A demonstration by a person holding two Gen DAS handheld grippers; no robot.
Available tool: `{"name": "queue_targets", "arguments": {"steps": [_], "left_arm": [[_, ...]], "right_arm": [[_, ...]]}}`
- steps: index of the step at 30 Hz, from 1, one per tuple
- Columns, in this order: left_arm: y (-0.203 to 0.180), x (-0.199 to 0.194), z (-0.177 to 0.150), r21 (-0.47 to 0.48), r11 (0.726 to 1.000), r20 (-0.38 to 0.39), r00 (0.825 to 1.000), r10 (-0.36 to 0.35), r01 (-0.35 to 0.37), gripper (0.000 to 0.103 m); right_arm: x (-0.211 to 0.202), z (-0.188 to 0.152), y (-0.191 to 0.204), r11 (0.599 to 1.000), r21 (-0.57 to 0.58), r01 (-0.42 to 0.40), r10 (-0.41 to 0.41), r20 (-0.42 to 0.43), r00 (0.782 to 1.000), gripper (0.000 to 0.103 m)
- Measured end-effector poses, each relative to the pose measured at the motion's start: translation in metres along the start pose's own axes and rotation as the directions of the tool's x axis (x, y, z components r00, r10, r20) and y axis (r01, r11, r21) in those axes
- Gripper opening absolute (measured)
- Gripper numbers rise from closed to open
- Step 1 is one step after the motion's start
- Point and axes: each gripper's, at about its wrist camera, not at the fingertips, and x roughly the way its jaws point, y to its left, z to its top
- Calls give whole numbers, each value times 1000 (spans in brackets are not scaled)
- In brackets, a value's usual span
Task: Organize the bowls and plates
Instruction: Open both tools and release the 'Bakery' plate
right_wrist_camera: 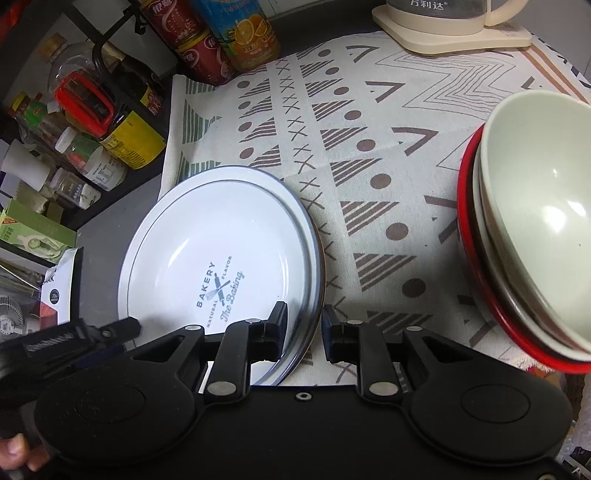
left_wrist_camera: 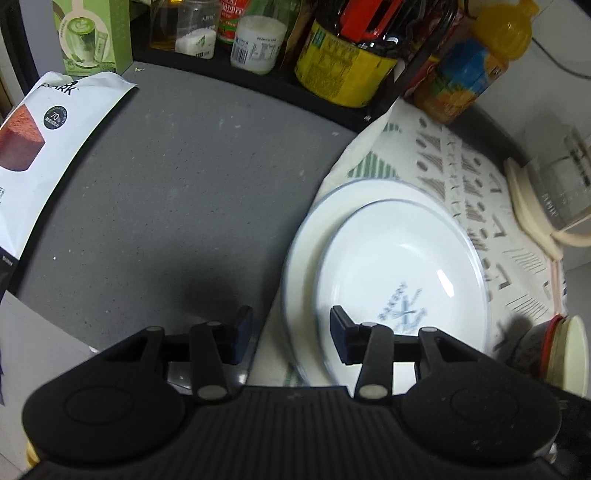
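Two white plates with blue rims are stacked on the patterned cloth: a smaller printed plate [left_wrist_camera: 402, 280] lies inside a larger plate [left_wrist_camera: 306, 236]. In the right wrist view the printed plate [right_wrist_camera: 221, 251] rests on the larger one [right_wrist_camera: 295, 206]. My left gripper [left_wrist_camera: 291, 334] is open, its jaws either side of the stack's left rim. My right gripper [right_wrist_camera: 304, 332] is open, its jaws either side of the stack's right rim. A stack of bowls [right_wrist_camera: 532, 229], a cream one on top and a red-rimmed one lowest, stands at the right. It shows at the edge of the left wrist view [left_wrist_camera: 561, 354].
A patterned cloth [right_wrist_camera: 369, 147] covers the right of the grey counter [left_wrist_camera: 177, 192]. Bottles and jars [left_wrist_camera: 340, 55] line the back rack. A kettle on a cream base [right_wrist_camera: 450, 26] stands at the back. A white snack bag [left_wrist_camera: 40, 147] lies at the left.
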Motion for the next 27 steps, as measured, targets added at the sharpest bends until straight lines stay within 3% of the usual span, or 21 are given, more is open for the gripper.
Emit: {"name": "queue_targets", "arguments": {"steps": [2, 7, 14, 18, 22, 27], "left_arm": [[4, 1, 3, 1, 1000, 1, 1000, -31, 31, 34], [4, -4, 7, 27, 999, 11, 999, -34, 33, 32], [2, -14, 2, 27, 997, -1, 998, -70, 70, 41], [-2, -21, -2, 19, 996, -15, 996, -88, 89, 53], [-12, -34, -6, 36, 994, 9, 995, -102, 102, 75], [-27, -47, -9, 55, 988, 21, 990, -142, 141, 86]], "right_arm": [[-4, -2, 1, 1000, -2, 2, -2, 11, 1000, 21], [-21, -7, 1, 1000, 2, 4, -4, 56, 998, 21], [-55, -25, -7, 999, 45, -10, 4, 137, 991, 27], [-73, -35, -10, 999, 47, -4, -5, 190, 982, 50], [-86, -40, -20, 998, 61, -15, -1, 240, 971, 74], [-93, -39, -35, 996, 76, -40, 17, 271, 962, 87]]}}
